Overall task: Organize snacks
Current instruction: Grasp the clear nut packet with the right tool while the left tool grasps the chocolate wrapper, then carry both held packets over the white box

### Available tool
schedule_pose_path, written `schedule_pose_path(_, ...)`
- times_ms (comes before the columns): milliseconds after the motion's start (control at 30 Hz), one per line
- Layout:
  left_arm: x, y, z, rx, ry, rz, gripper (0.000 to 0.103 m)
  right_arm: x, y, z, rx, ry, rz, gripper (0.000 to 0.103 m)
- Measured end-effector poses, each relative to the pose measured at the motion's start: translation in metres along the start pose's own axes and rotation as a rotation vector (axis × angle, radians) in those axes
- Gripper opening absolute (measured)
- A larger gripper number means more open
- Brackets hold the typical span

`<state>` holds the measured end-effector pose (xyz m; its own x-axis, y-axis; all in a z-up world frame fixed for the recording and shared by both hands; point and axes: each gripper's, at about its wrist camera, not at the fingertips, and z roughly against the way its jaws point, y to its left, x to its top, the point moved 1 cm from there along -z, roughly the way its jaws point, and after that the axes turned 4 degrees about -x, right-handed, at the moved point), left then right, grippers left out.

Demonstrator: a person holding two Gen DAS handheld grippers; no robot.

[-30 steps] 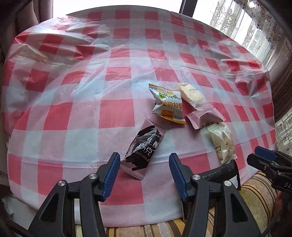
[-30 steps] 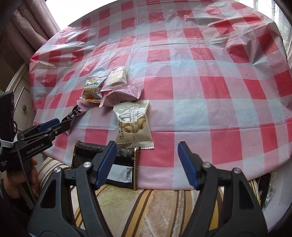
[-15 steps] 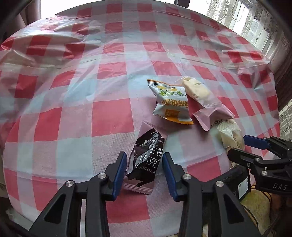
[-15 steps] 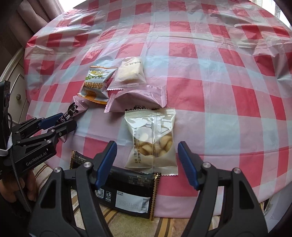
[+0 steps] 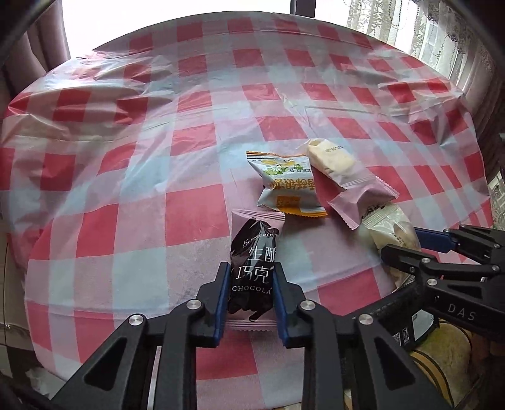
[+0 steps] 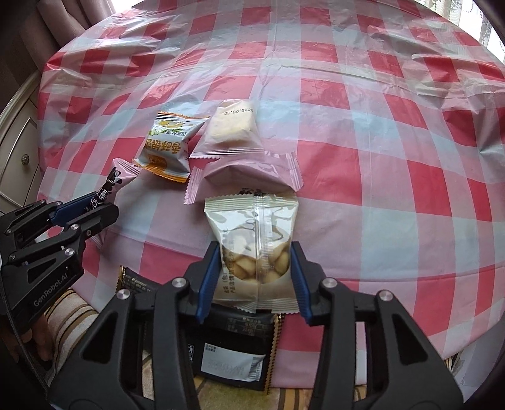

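Observation:
My left gripper [image 5: 251,284] is shut on a black and pink chocolate packet [image 5: 252,268] lying on the checked tablecloth [image 5: 126,157]. My right gripper [image 6: 254,268] has its jaws against both sides of a pale packet of nuts [image 6: 252,239], which also shows in the left wrist view [image 5: 388,230]. Beyond lie an orange and white packet [image 6: 169,145], a clear packet with a pale cake [image 6: 232,129] and a plain pink packet [image 6: 249,173]. A black packet [image 6: 227,347] hangs over the near table edge.
The table edge runs close under both grippers, with a striped cushion [image 6: 72,318] below it. A cabinet [image 6: 15,142] stands at the left in the right wrist view. Curtains and a bright window [image 5: 394,25] lie beyond the far side of the table.
Both grippers moved forward and closed. The left jaws closed on the chocolate packet. The right jaws closed in on the nut packet.

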<state>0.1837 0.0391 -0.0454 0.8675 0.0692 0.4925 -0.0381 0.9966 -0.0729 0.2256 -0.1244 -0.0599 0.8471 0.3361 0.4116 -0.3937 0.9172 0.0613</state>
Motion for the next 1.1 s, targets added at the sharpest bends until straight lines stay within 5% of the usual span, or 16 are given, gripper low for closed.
schedule_pose_path(467,0.001,-0.028,0.028,0.014,-0.043,-0.022,0.026,-0.012,-0.025,0.038,0.065,-0.098,-0.091,0.045)
schedule_pose_path(1100,0.007,-0.127,0.047,-0.129,-0.068,-0.129,0.026,-0.064,-0.115,0.085,0.115,-0.164,-0.297,0.045)
